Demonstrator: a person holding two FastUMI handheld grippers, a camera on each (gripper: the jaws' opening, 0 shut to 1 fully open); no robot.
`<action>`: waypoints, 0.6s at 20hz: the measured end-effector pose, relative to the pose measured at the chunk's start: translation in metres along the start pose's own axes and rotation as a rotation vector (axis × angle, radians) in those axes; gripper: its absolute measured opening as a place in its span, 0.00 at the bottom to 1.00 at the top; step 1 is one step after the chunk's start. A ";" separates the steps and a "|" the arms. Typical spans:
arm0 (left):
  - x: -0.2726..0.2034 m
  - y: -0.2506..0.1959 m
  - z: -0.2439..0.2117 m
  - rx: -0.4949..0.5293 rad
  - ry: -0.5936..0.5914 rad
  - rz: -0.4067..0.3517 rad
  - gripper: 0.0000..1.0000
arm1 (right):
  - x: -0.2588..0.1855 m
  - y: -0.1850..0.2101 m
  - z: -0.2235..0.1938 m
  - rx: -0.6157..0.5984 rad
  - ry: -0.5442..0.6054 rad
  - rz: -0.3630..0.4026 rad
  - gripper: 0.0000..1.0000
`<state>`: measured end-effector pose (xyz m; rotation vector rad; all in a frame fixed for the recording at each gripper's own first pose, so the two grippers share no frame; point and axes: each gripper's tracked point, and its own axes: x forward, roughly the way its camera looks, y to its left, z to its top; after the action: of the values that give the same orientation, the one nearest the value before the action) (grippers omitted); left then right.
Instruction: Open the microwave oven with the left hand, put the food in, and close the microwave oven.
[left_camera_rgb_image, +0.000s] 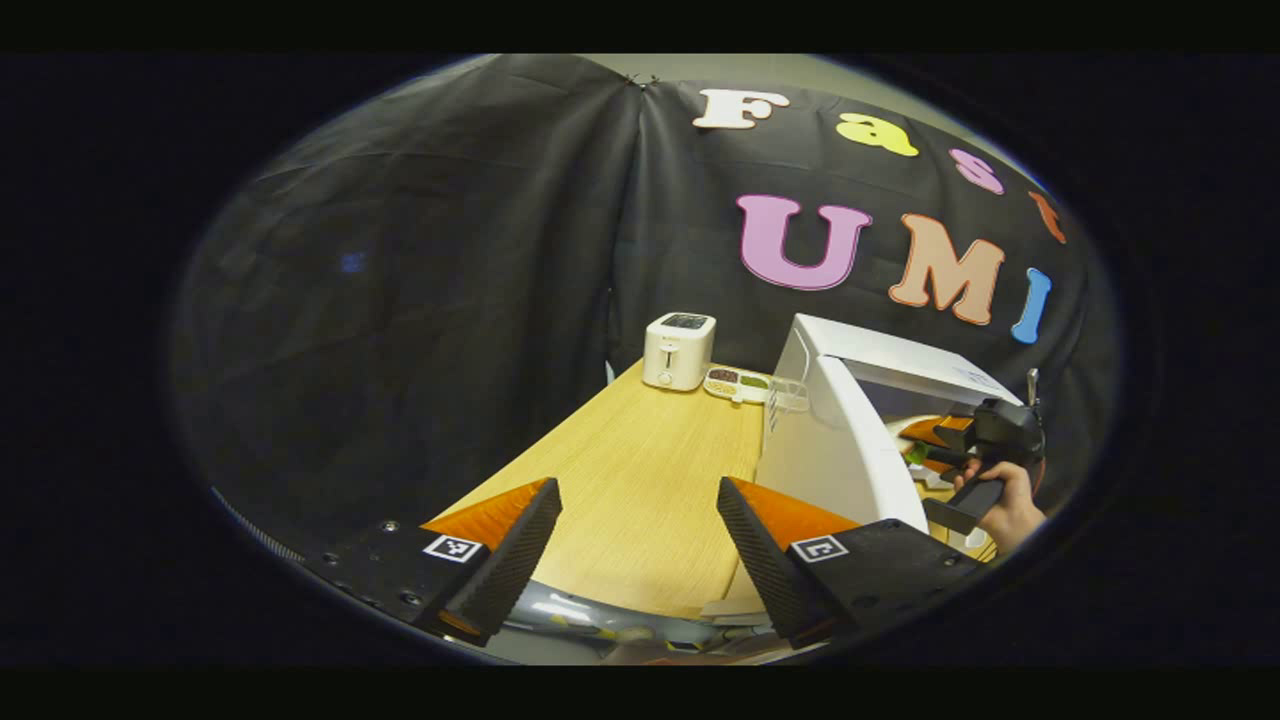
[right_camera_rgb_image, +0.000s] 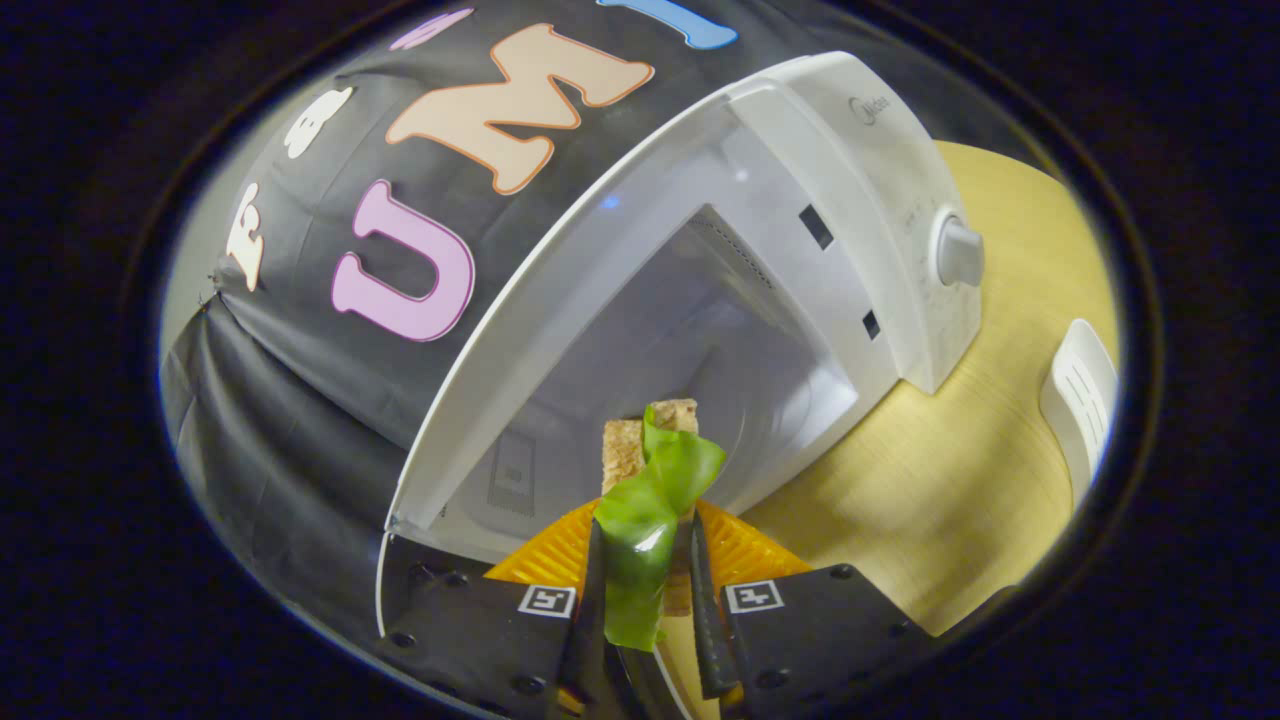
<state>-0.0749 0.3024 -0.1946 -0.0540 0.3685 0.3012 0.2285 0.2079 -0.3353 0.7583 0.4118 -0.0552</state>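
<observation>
R claw (right_camera_rgb_image: 648, 590) clamped on sandwich (right_camera_rgb_image: 648, 470) w/ lettuce, at mouth of open microwave (right_camera_rgb_image: 850, 170). Door (left_camera_rgb_image: 850, 450) swung out betw. the two claws. L claw (left_camera_rgb_image: 638, 545) wide apart, empty, over desk (left_camera_rgb_image: 640, 480). Toaster (left_camera_rgb_image: 679, 350) & snack tray (left_camera_rgb_image: 737, 384) at desk's far edge, beside microwave.
</observation>
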 end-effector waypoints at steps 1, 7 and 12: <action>0.001 -0.003 -0.002 -0.003 0.010 -0.006 0.96 | 0.005 0.000 0.002 -0.010 -0.017 0.001 0.32; 0.004 -0.001 -0.013 -0.011 0.054 0.002 0.96 | 0.040 0.010 -0.001 -0.020 -0.038 0.012 0.32; 0.005 0.010 -0.019 -0.018 0.079 0.027 0.94 | 0.056 0.007 -0.001 -0.108 -0.100 -0.038 0.36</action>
<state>-0.0797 0.3114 -0.2140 -0.0786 0.4454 0.3300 0.2810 0.2191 -0.3529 0.6381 0.3316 -0.1056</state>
